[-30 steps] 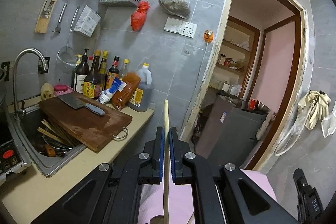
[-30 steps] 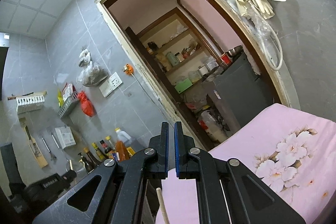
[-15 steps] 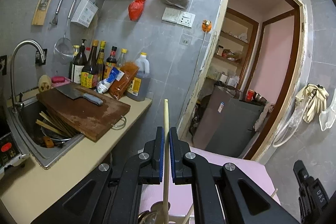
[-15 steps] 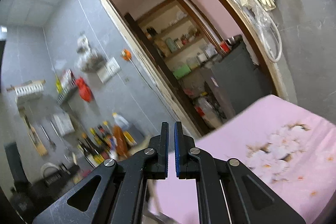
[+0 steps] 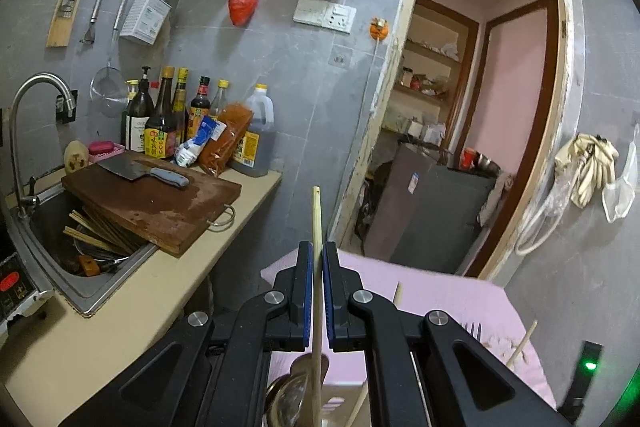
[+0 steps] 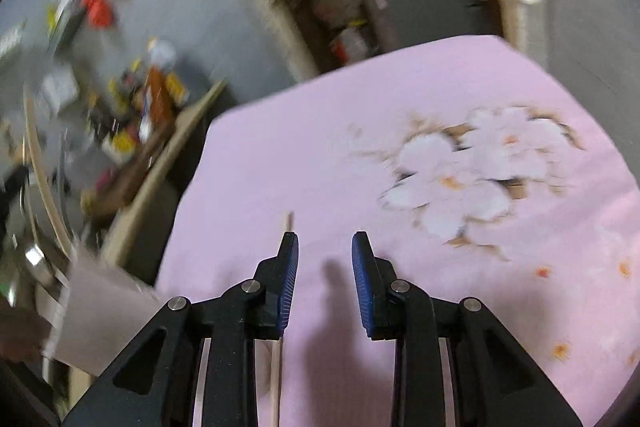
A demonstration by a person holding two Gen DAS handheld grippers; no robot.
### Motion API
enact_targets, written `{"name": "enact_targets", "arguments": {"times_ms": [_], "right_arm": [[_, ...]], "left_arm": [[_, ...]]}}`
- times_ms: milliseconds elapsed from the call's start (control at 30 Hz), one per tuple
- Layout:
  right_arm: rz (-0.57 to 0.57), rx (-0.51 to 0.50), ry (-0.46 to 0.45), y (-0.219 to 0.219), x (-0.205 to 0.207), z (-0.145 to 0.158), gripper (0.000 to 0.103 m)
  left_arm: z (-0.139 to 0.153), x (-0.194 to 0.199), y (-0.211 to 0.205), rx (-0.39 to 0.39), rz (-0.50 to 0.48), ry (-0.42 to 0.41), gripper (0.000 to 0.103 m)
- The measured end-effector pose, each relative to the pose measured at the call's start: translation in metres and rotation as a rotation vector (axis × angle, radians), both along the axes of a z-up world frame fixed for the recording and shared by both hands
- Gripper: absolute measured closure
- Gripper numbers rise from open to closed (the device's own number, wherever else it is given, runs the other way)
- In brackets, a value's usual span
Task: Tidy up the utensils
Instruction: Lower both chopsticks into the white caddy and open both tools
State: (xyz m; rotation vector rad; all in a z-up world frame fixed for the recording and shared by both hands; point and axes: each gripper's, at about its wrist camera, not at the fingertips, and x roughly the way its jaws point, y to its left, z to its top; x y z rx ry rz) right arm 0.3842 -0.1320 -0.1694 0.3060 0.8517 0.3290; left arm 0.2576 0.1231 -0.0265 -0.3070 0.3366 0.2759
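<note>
Since a moment ago the right gripper has swung down over the pink floral cloth, its jaws now spread wide and empty, a chopstick lying just under the left finger. Left gripper jaws stay clamped on an upright chopstick, above a spoon; a fork and cutting board sit nearby.

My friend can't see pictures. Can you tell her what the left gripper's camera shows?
The left gripper is shut on a thin wooden chopstick that points straight up. Behind it on the left is a kitchen counter with a sink, a wooden cutting board carrying a cleaver, and sauce bottles. An open doorway is on the right.
</note>
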Motion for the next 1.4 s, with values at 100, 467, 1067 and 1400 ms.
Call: {"name": "enact_targets", "arguments": {"times_ms": [100, 467, 1067, 1400], "right_arm": [[0.092, -0.048, 0.001, 0.018, 0.006, -0.004, 0.079], [0.309, -0.082, 0.053, 0.032, 0.033, -0.007, 0.079], [0.302, -0.166, 0.123, 0.015, 0.022, 0.007, 0.099], [0.013, 0.071, -0.318, -0.049, -0.094, 0.158, 0.099]], "left_arm": [[-0.001, -0.002, 0.001, 0.009, -0.021, 0.023, 0.097], [-0.008, -0.004, -0.003, -0.001, -0.154, 0.137, 0.094], [-0.001, -0.030, 0.000, -0.038, -0.111, 0.119, 0.048], [0.012, -0.044, -0.002, 0.002, -0.126, 0.130, 0.033]]}}
